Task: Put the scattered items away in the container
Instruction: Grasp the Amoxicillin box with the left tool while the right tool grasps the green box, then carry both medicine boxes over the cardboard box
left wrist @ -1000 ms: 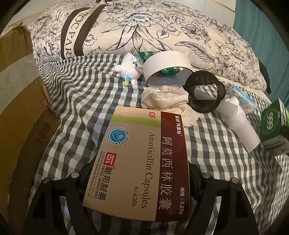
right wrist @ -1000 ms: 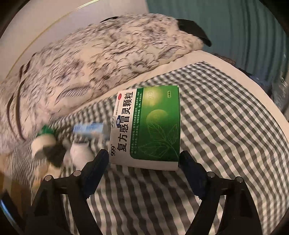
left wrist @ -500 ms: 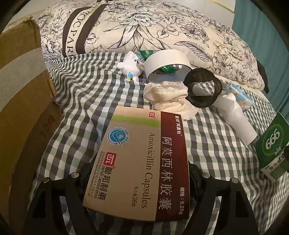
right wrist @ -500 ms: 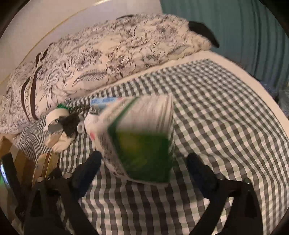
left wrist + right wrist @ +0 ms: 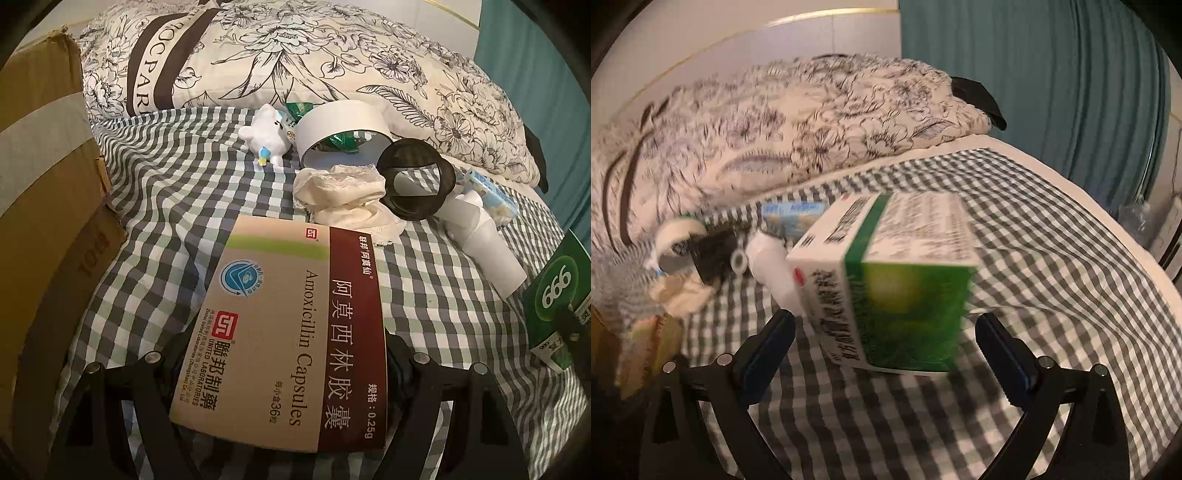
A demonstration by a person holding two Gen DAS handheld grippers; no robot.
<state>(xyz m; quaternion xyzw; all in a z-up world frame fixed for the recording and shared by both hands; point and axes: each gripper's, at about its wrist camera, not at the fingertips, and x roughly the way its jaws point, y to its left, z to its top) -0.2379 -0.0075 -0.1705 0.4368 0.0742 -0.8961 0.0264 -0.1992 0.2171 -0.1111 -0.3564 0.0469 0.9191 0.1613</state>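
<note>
Off to the left of the left hand-held gripper (image 5: 280,373) stands the brown cardboard box (image 5: 44,206) on the bed with its grey-and-white checked sheet (image 5: 162,206), presumably the container; this hand-held gripper is clenched on the flat beige-and-maroon amoxicillin capsule carton (image 5: 284,328), which lies between its fingers with its far end pointing ahead; to do the step well, I judge the carton should be kept level, swung left and cleared over the box wall before the fingers part. Ahead of it and well apart lie a small white plush toy (image 5: 267,136), a wide roll of white tape (image 5: 341,127), a crumpled cream lace cloth (image 5: 347,203), a black ring-shaped strainer (image 5: 415,186) and a white plastic tube (image 5: 487,251). The right hand-held gripper (image 5: 886,339) carries the green-and-white 999 medicine box (image 5: 897,288), tilted and blurred; a gap shows beside its left finger, so whether it grips firmly I cannot tell; it should follow leftward only once the left side is out of the way. Compared with a second ago, the green box has tipped from lying label-up to showing its printed side, and in the left view it has come nearer at the right edge; the cardboard box looms larger.
</note>
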